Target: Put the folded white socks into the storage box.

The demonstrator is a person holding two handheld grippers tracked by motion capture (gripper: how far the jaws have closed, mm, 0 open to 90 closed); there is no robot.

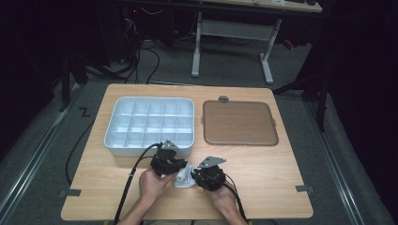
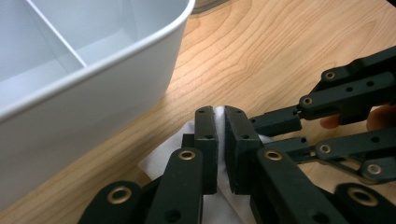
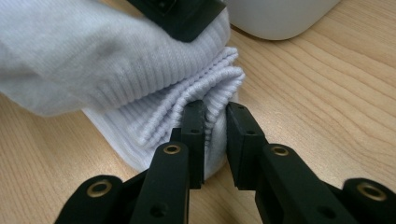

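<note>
A white ribbed sock point(image 1: 186, 179) lies bunched on the wooden table near its front edge, between my two grippers. My left gripper point(image 1: 179, 169) comes at it from the left. In the left gripper view, the left gripper point(image 2: 219, 112) is shut on a thin fold of the sock point(image 2: 159, 159). My right gripper point(image 1: 195, 177) comes from the right. In its own view the right gripper point(image 3: 215, 110) pinches the ribbed cuff of the sock point(image 3: 93, 56). The right gripper's black linkage point(image 2: 345, 98) shows close by in the left gripper view.
A white tray point(image 1: 112, 127) with several empty compartments stands just behind the left gripper; its rounded corner point(image 2: 93, 93) is close to the jaws. A brown flat tray point(image 1: 239, 123) lies at the back right. Bare wood point(image 1: 277, 183) stretches to the right.
</note>
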